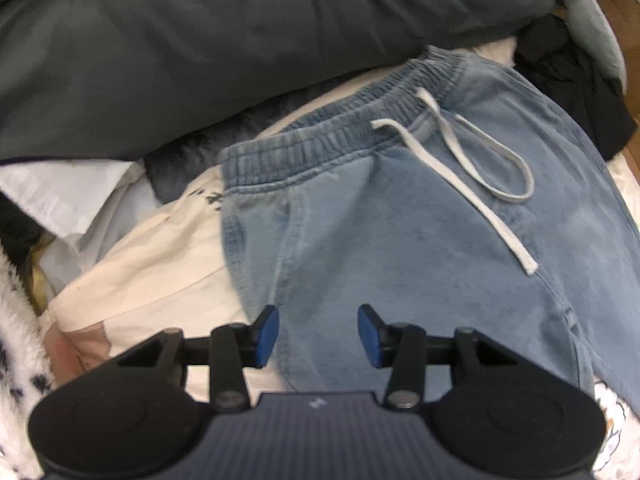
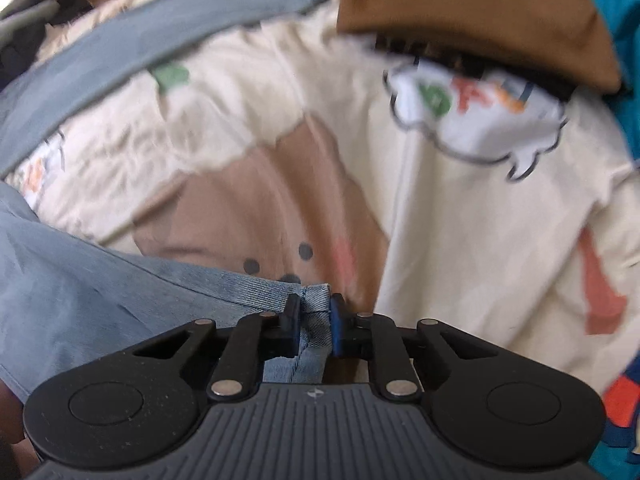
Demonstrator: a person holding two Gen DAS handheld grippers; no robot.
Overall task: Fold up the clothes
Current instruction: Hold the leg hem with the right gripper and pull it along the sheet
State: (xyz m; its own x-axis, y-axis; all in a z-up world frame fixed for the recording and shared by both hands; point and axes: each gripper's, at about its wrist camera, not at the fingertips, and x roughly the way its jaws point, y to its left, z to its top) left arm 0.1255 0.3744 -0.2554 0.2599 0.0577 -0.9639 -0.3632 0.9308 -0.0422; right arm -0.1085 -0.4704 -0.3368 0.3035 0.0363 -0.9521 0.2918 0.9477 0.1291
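Note:
Light blue denim trousers [image 1: 400,232] with an elastic waistband and a white drawstring [image 1: 460,160] lie spread on a cream printed bedsheet [image 1: 160,256]. My left gripper [image 1: 318,334] hovers open just above the trousers' upper leg, its blue pads apart with no cloth pinched. In the right wrist view my right gripper [image 2: 314,320] is shut on a hem corner of the trousers [image 2: 80,300], the denim bunched between its pads. The other trouser leg [image 2: 132,44] runs as a grey-blue band across the top left.
A dark grey duvet [image 1: 200,40] lies bunched behind the waistband. Black clothing [image 1: 568,92] sits at the right, and a white fluffy spotted fabric [image 1: 16,340] at the left edge. A brown garment [image 2: 460,4] and a teal one [image 2: 624,60] lie on the cream sheet [image 2: 460,220].

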